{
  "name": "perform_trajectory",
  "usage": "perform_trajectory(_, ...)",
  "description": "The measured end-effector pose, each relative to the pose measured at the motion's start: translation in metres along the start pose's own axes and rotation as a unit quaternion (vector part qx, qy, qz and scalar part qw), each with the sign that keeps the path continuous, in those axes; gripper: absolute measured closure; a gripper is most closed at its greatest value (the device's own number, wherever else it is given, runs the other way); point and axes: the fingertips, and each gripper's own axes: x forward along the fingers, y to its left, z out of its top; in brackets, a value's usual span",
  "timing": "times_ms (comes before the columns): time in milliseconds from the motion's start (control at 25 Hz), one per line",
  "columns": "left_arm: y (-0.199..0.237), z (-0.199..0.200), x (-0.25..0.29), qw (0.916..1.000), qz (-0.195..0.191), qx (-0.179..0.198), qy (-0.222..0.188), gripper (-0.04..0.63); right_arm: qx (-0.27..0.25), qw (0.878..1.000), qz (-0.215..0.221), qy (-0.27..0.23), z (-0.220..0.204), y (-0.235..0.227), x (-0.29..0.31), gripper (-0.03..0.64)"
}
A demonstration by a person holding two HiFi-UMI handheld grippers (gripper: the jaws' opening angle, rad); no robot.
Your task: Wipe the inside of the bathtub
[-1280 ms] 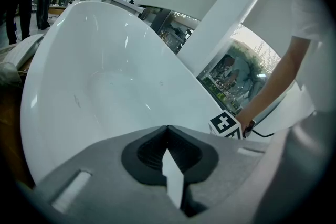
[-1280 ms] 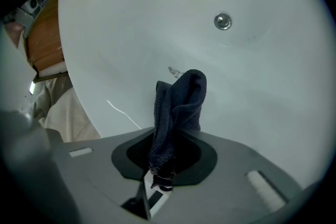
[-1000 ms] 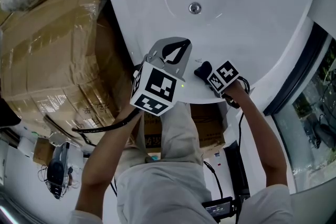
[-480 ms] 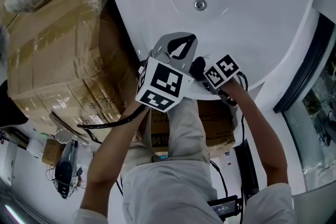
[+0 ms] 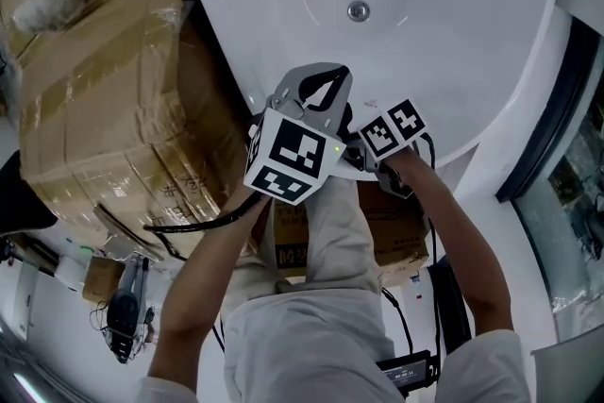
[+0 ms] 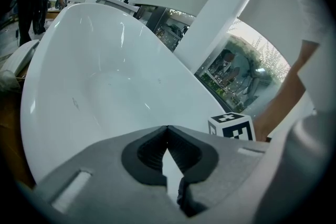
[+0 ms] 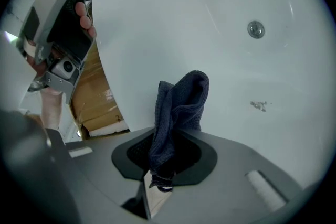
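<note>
Head view — boxes [image 5: 104, 99] beside bathtub [image 5: 453, 33]; right gripper [image 7: 160, 150] pinches cloth [image 7: 181, 105], left gripper [image 6: 167, 134] closed, empty.

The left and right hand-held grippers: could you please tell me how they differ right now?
The right hand-held gripper is shut on a dark blue cloth; the left hand-held gripper is shut on nothing. The right faces the drain; the left looks along the bathtub toward the windows. Both are grey, at the bathtub's near end.
</note>
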Motion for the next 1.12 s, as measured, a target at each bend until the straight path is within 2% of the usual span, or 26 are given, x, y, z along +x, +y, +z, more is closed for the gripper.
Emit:
perform_trajectory(120, 0.002, -0.001, 0.002, 1.0000, 0.001, -0.001, 0.000, 0.597, 0.024, 0.998, 0.051, -0.032, 0.011, 0.014, 0.000, 0.549)
perform_trajectory(200, 0.002, -0.003, 0.003, 1.0000, 0.000, -0.006, 0.003, 0.597, 0.050, 0.992, 0.103, -0.061, 0.020, 0.029, -0.002, 0.549)
perform_trajectory(280, 0.003, -0.003, 0.004, 1.0000, -0.001, -0.007, 0.005, 0.597, 0.063, 0.985, 0.134, -0.089, 0.030, 0.037, -0.008, 0.549)
perform_trajectory(600, 0.015, -0.004, 0.013, 0.9999, 0.002, -0.006, 0.011, 0.597, 0.039, 0.985, 0.109, -0.126, 0.060, 0.016, -0.040, 0.549)
perform_trajectory(720, 0.016, -0.001, 0.017, 0.9999, -0.002, -0.003, 0.012, 0.597, 0.022, 0.988, 0.073, -0.136, 0.069, -0.005, -0.059, 0.549)
perform_trajectory(840, 0.017, 0.003, 0.021, 0.9999, -0.007, -0.004, 0.012, 0.597, -0.033, 0.990, -0.014, -0.137, 0.076, -0.038, -0.085, 0.548)
perform_trajectory(1000, 0.020, 0.002, 0.026, 0.9998, -0.011, -0.008, 0.014, 0.597, -0.074, 0.979, -0.122, -0.145, 0.087, -0.079, -0.127, 0.548)
perform_trajectory(1120, 0.023, -0.001, 0.028, 0.9998, -0.011, -0.008, 0.016, 0.597, -0.094, 0.966, -0.192, -0.148, 0.093, -0.106, -0.157, 0.548)
